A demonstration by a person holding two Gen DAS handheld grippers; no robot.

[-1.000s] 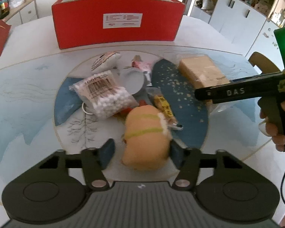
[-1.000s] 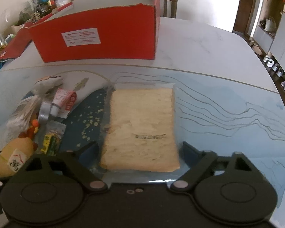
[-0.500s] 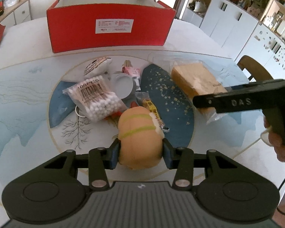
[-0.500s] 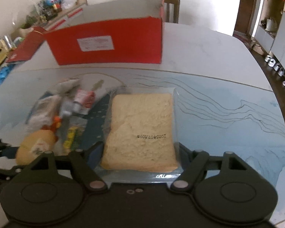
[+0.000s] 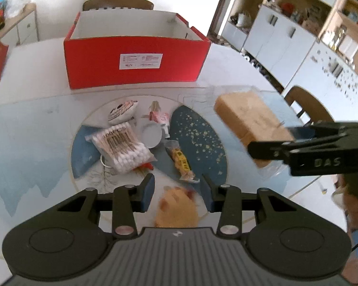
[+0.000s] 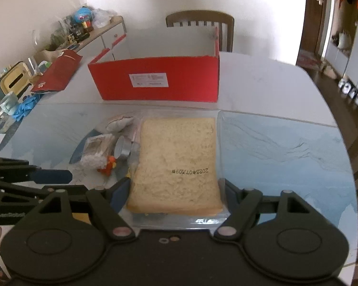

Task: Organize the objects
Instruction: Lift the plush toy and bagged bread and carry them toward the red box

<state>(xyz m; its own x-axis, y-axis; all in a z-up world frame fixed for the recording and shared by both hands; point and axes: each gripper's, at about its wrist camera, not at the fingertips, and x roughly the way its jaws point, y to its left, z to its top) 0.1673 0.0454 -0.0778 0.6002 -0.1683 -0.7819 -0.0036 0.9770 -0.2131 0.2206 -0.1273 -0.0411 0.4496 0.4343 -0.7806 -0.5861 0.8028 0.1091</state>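
As the right claw (image 6: 174, 184) clenches it, the bagged bread (image 6: 179, 157) lies between its fingers

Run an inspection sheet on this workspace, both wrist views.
Surface: round table with a blue-and-white patterned top.
Job's things: open red box at the far side, nothing visible inside; bagged bread slice; plush toy, blurred.
Clutter: bag of cotton swabs, tape roll, yellow packet, pink packet and patterned pouch, bunched at the table's centre.
Grippers: left gripper jaws closing with the plush toy between them; right gripper clamps the bread by its sides, held off the table.
Cables: nothing seen.
Surroundings: wooden chair behind the box, crowded sideboard, white cabinets.
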